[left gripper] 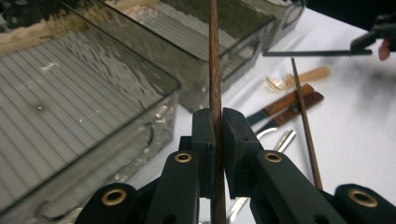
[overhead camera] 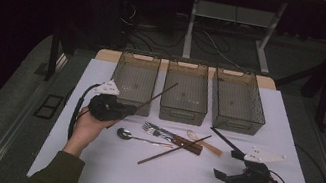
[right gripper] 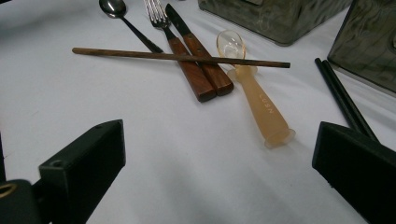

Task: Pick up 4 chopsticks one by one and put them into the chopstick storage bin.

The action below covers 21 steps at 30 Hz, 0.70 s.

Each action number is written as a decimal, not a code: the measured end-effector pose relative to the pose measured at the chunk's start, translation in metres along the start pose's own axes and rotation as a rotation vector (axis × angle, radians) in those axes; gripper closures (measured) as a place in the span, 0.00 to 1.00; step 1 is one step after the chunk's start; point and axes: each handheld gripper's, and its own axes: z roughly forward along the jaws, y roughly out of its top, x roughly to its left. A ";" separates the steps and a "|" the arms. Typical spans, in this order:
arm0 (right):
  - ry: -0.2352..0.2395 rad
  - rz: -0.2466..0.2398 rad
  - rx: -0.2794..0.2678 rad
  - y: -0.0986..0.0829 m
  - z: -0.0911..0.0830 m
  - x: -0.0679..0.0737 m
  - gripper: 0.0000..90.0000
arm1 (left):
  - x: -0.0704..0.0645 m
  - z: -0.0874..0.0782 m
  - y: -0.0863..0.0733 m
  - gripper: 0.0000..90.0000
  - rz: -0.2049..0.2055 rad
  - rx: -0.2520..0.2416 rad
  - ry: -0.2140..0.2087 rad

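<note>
L gripper (overhead camera: 131,109): brown wooden chopstick (overhead camera: 157,96) clamped betw. jaws, tip raised over left bin (overhead camera: 134,80). R gripper (overhead camera: 228,165) held wide, nothing gripped, near right of table (overhead camera: 88,159).

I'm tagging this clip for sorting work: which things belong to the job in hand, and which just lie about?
In hand:
left gripper, shut on a brown chopstick
left bin beside it

Lying about:
second brown chopstick
fork
knife
metal spoon
plastic spoon
black chopsticks
right gripper, open
</note>
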 end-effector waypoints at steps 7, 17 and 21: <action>-0.005 0.007 -0.005 0.000 -0.001 0.000 0.03 | 0.015 0.001 0.015 0.93 -0.018 -0.015 0.034; -0.005 0.002 -0.011 0.001 -0.001 0.000 0.03 | 0.035 0.003 0.038 0.93 -0.058 -0.034 0.080; -0.006 0.005 -0.009 0.000 -0.001 0.001 0.03 | 0.041 0.007 0.046 0.93 -0.068 -0.031 0.107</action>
